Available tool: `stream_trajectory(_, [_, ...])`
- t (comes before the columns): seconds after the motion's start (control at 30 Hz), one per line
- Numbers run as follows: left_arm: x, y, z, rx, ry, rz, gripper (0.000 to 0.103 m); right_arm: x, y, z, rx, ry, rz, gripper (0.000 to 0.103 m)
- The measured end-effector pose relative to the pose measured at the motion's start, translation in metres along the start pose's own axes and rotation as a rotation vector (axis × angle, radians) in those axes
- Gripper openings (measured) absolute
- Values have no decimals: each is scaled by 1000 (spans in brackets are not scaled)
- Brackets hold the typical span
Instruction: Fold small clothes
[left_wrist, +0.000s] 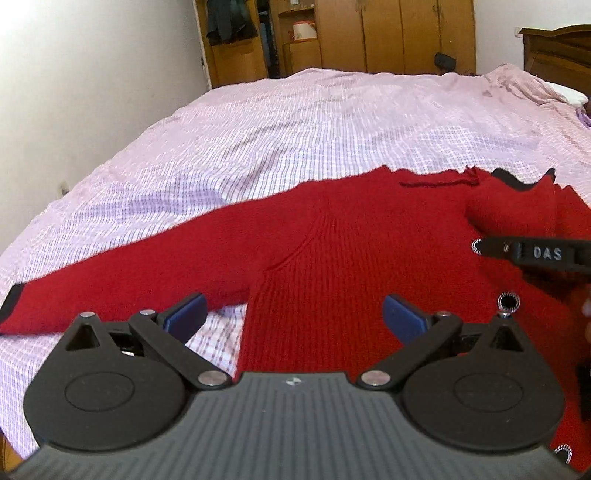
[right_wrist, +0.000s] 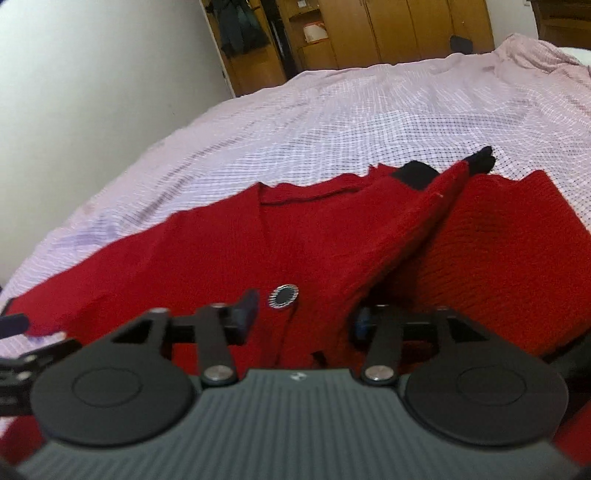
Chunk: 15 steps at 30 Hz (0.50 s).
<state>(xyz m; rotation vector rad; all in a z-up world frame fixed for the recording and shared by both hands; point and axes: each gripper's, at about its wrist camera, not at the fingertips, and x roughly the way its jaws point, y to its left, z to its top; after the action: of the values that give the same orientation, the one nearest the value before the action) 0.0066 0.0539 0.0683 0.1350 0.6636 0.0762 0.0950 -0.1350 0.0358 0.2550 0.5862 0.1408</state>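
Hovering spread and empty, both tongs overlook the red cardigan.

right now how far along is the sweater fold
About a third done. The red sweater lies flat on the bed, and one sleeve is already folded across its body. In hand: nothing; the right gripper and the left gripper are both open above the knit. Left: the other sleeve lies stretched out, then the body needs folding.
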Motion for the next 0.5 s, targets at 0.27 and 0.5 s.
stream_trajectory(0.27, [4, -15, 22, 11, -24, -68, 103, -45, -4, 3, 67, -15, 1, 65])
stream_trajectory(0.5, [5, -39, 39, 22, -32, -125, 103, -89, -32, 7, 135, -116, -28, 65])
